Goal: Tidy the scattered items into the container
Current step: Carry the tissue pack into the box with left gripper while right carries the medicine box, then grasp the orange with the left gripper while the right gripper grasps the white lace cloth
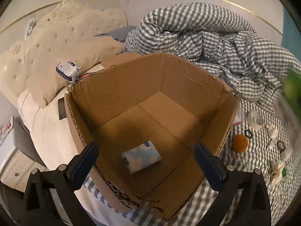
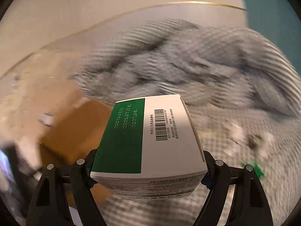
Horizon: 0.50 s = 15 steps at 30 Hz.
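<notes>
The cardboard box [image 1: 150,101] stands open on the bed [image 1: 254,173], and inside on its bottom lies one small pale blue packet [image 1: 141,158]. The left claw [image 1: 146,166] hangs above it with jaws wide and nothing between them. The right claw [image 2: 148,171] holds a green and white carton [image 2: 150,141] by its two sides. On the carton I read "2507442N", "2025.07.25.", "2027.06." and a barcode. An orange ball [image 1: 239,143] and white tape roll [image 1: 255,120] lie on the checked sheet beside the box.
</notes>
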Motion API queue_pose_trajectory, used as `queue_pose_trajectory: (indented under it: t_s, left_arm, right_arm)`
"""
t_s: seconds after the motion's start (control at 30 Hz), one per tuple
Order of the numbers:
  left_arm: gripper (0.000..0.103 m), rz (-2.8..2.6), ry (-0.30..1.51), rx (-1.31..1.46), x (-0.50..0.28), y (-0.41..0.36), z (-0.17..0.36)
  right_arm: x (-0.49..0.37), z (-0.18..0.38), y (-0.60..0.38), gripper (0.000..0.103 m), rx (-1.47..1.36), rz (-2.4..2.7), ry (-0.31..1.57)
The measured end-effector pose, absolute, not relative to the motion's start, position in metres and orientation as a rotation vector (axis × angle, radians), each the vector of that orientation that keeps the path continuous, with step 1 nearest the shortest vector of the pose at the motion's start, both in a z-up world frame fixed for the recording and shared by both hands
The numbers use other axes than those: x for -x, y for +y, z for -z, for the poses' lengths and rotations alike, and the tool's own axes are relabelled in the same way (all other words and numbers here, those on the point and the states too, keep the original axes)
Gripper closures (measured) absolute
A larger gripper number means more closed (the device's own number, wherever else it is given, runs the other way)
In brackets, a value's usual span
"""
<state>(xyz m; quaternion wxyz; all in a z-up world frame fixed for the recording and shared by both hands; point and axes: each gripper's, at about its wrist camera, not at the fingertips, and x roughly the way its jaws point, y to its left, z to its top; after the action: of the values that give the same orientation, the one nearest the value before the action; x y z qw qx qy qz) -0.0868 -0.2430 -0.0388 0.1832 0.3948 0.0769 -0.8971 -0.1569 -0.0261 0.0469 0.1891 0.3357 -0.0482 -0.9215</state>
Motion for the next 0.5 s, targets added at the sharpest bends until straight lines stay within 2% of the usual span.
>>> queue_pose_trajectory:
  t_s: [0.13,0.2,0.27,0.3,0.5]
  left_arm:
    - [0.0,2.56,0.176,-1.115,0.083,-0.239,0.039]
    - [0.0,2.572,0.167,-1.113,0.081,-0.238,0.039]
    - [0.0,2.582,0.183,-1.116,0.08,-0.242,0.038]
    - [0.0,2.587,0.192,-1.114,0.079,-0.244,0.037]
    - [0.0,2.577,0.17,-1.103,0.076,-0.239,0.033]
  right_arm:
    - [0.177,-0.048,-0.091,0.023,-0.914,2.478,-0.057]
    - [0.188,-0.04,-0.114,0.021,-0.927,2.416,-0.087]
    - [0.199,-0.032,-0.131,0.012,-0.949,2.357,-0.099]
    - [0.202,-0.029,-0.138,0.0,-0.969,2.383,-0.058]
    - [0.183,-0.042,-0.121,0.0,-0.892,2.466,-0.058]
